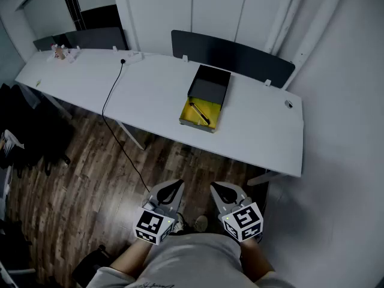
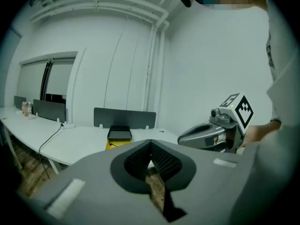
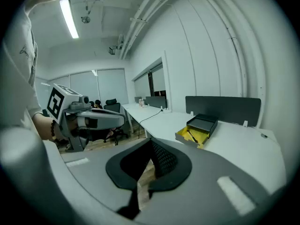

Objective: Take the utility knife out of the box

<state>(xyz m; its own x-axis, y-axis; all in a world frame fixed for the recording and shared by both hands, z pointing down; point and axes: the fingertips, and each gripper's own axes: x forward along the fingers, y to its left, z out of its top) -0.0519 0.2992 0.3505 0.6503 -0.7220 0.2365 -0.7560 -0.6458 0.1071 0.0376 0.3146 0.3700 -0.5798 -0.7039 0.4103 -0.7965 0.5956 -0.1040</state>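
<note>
- Tabletop at far left: the long white table (image 1: 150, 101) carries a few small items (image 1: 62, 53) near its left end, too small to name.
- Next comes a black cable (image 1: 108, 96). It runs from a white power strip (image 1: 133, 57) at the table's back edge, across the top and over the front edge to the wood floor (image 1: 90, 179).
- Low in the head view, the left gripper (image 1: 174, 188) hangs over the floor, well short of the table. In the left gripper view its jaws are pressed together at the tips, with nothing between them.
- Near the middle of the table the box (image 1: 205, 98) lies open, just in front of a dark divider panel (image 1: 234, 56). Its black half is toward the panel and its yellow half toward the table's front edge.
- Inside the yellow half the utility knife (image 1: 199, 113) lies slantwise, well apart from both grippers.
- Just beside the left one, the right gripper (image 1: 221, 191) also hangs over the floor in front of the person's light shirt (image 1: 192, 260). In the right gripper view its jaws are closed tip to tip and hold nothing.
- Toward the table's right end sits a small dark object (image 1: 288, 104), too small to identify.
</note>
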